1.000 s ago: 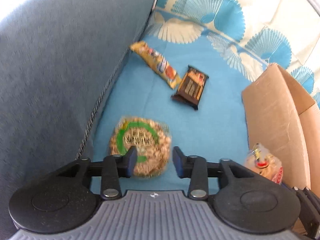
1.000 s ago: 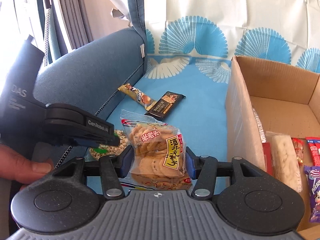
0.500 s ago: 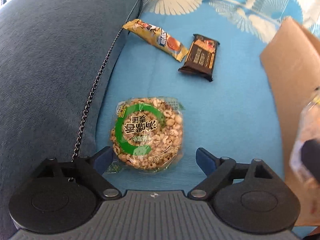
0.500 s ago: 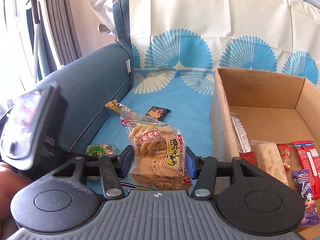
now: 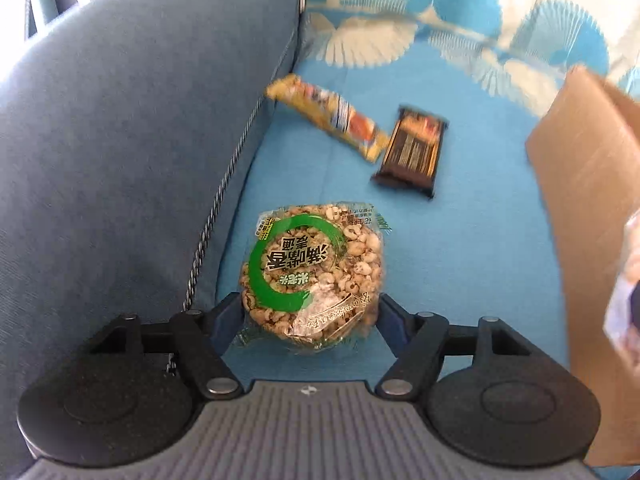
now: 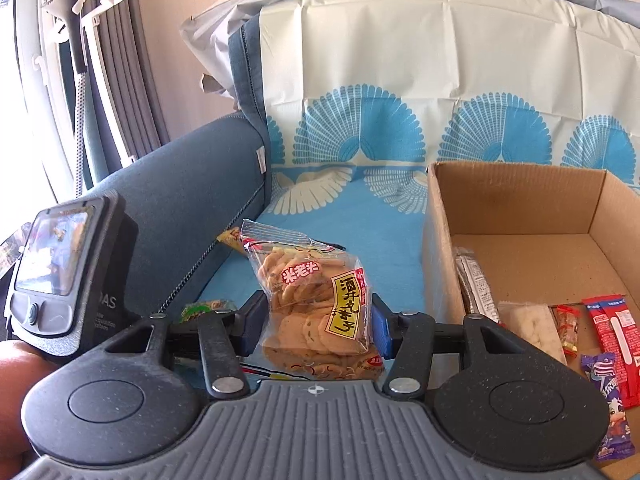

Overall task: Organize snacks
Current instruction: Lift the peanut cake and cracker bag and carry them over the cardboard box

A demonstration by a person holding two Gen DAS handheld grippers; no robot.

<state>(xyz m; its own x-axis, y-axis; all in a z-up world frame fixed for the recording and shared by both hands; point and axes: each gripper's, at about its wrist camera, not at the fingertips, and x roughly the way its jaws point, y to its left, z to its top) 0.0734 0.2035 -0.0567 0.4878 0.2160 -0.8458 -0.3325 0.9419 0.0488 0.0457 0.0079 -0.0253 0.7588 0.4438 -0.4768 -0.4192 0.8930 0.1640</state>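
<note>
A round puffed-grain cake (image 5: 312,264) in a clear wrapper with a green ring lies on the blue sofa cover by the armrest. My left gripper (image 5: 308,312) straddles it; its jaws are closing and both pads touch the wrapper's sides. My right gripper (image 6: 314,328) is shut on a clear bag of rice crackers (image 6: 312,300), held upright above the seat, left of the cardboard box (image 6: 516,200). The same cake (image 6: 208,306) peeks out at the lower left of that view. A yellow bar (image 5: 328,116) and a dark bar (image 5: 412,152) lie farther back on the seat.
The blue-grey armrest (image 5: 120,160) runs along the left. The box wall (image 5: 588,184) bounds the right; inside lie several wrapped snacks (image 6: 612,332). A hand (image 6: 16,368) holds the left gripper's body with its screen (image 6: 60,264). Curtains hang at the far left.
The left jaws spread wide around the round cake, then closed in until the pads met its wrapper. The right gripper kept its hold on the cracker bag while its view tilted up.
</note>
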